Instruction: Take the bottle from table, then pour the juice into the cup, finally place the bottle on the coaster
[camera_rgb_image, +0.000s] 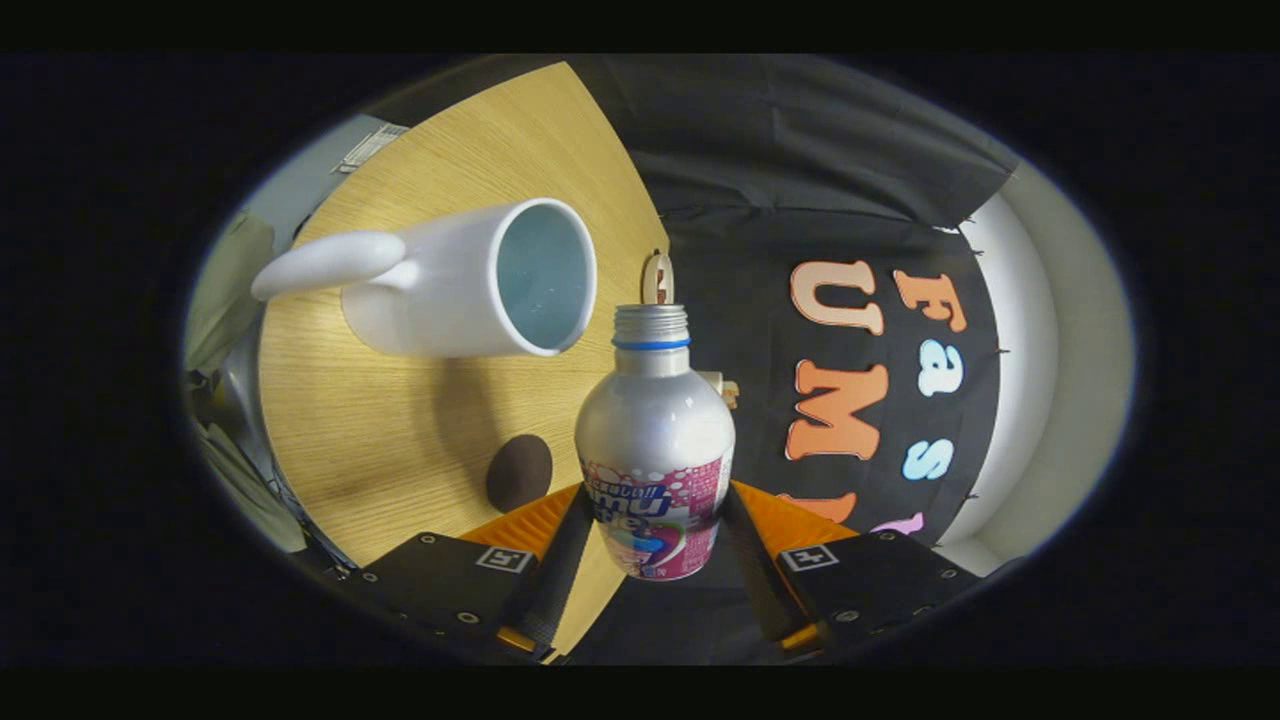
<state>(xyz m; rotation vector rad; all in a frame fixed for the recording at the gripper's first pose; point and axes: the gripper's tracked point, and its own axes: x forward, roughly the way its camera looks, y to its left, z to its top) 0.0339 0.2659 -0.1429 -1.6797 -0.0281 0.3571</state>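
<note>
My gripper (655, 535) is shut on a silver bottle (655, 440) with a pink label, both fingers pressing its lower body. The whole view is rolled to one side, so the bottle is tipped. Its open threaded neck (650, 325), ringed in blue, sits right beside the rim of a white cup (450, 285) with a handle. The cup stands on the wooden table (400, 440), and its pale blue inside is visible. No stream of juice is visible at the neck. A dark round coaster (519, 472) lies on the table, just ahead of my left finger (555, 560).
The table's far edge runs close behind the bottle. A small wooden piece (657, 277) stands at that edge beyond the neck, and another small object (722, 388) peeks out behind the bottle's shoulder.
</note>
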